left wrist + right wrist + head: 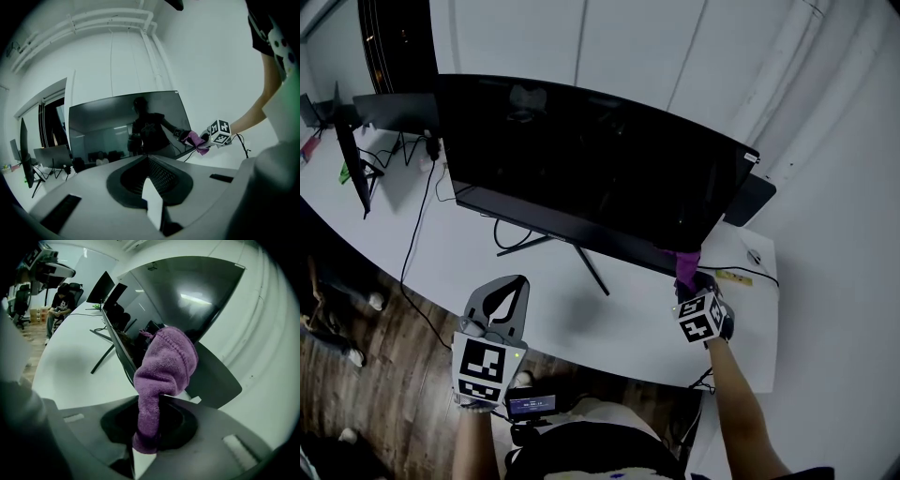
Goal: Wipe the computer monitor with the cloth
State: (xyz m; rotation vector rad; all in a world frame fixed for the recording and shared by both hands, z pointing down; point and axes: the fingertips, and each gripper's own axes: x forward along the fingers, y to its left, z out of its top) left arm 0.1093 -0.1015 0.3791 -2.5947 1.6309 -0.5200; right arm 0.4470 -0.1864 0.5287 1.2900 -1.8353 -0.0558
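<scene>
Purple cloth (164, 366) clamped in the right gripper (697, 292), up at the monitor's (581, 159) lower right corner. The screen runs long to the left, and the left gripper (508, 298), closed on nothing, hangs farther off over the bench (558, 314).

The head camera looks steeply down from over the near edge of the desk (581, 314) and takes in the whole monitor (591, 159). The left gripper view faces the same monitor from low and farther back. The right gripper view looks along it from close at its lower right corner.
</scene>
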